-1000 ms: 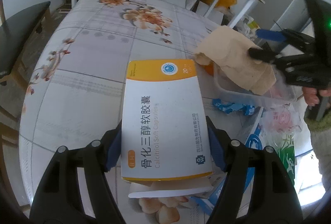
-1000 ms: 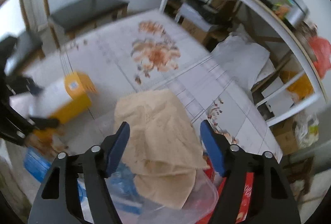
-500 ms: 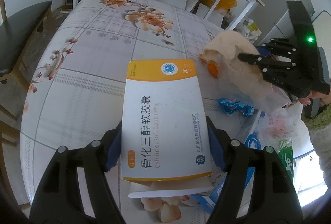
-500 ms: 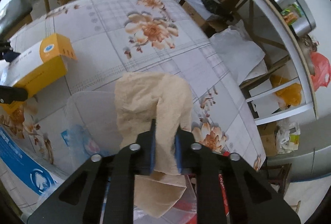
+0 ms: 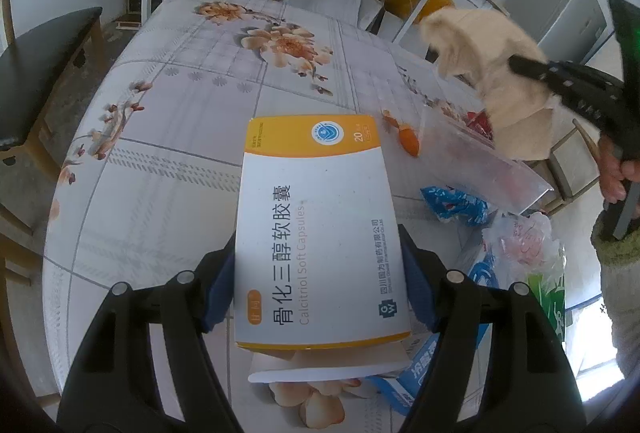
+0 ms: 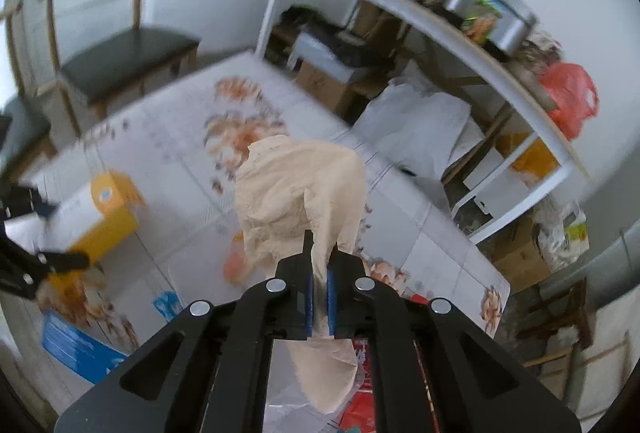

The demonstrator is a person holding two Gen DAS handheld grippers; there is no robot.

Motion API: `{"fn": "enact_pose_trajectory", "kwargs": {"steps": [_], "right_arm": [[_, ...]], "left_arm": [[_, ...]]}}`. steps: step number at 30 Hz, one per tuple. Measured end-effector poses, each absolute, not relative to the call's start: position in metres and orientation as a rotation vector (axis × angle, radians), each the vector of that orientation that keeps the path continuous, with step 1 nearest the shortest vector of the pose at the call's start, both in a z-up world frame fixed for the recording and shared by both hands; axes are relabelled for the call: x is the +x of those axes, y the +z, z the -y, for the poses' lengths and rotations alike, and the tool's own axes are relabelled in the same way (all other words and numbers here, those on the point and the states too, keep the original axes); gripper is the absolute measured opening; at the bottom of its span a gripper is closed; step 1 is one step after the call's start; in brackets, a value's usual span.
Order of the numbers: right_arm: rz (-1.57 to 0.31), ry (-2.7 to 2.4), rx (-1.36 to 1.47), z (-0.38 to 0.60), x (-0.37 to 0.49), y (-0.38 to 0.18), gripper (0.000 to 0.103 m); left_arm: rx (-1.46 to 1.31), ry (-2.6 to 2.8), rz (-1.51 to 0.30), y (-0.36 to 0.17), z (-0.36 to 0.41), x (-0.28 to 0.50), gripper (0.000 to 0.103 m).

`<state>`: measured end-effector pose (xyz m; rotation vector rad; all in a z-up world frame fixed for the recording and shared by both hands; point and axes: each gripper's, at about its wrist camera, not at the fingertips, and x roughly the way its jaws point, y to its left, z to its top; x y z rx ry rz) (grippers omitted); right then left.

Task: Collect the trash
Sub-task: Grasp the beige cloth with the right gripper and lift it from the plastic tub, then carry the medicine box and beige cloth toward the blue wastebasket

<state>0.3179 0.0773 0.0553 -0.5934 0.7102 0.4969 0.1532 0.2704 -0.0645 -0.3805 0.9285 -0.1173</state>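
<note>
Crowding the floral tablecloth [image 5: 192,137] at the right of the frame are blue wrappers [image 5: 456,203] and a clear plastic tub [image 5: 480,157]. The left gripper [image 5: 318,273] clamps a white-and-orange Calcitriol carton [image 5: 316,233] at centre. The right gripper [image 6: 319,261], its jaws just closed, pinches crumpled beige tissue [image 6: 296,189] above the tub.

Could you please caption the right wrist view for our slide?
Right gripper shut on a beige paper napkin, lifted above the floral table.

Right view motion-blurred; blue packet [image 5: 404,389] mostly hidden under box [image 5: 320,233].
</note>
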Motion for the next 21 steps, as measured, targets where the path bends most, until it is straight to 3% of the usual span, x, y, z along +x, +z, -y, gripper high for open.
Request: {"fn": "enact_pose_trajectory", "kwargs": {"steps": [8, 21], "right_arm": [[-0.612, 0.433, -0.388, -0.038, 0.3, 0.1, 0.005], [-0.534, 0.326, -0.251, 0.006, 0.259, 0.129, 0.005]], "left_arm": [[-0.388, -0.104, -0.89, -0.052, -0.272, 0.148, 0.068], [-0.387, -0.14, -0.816, -0.022, -0.262, 0.134, 0.068]]}}
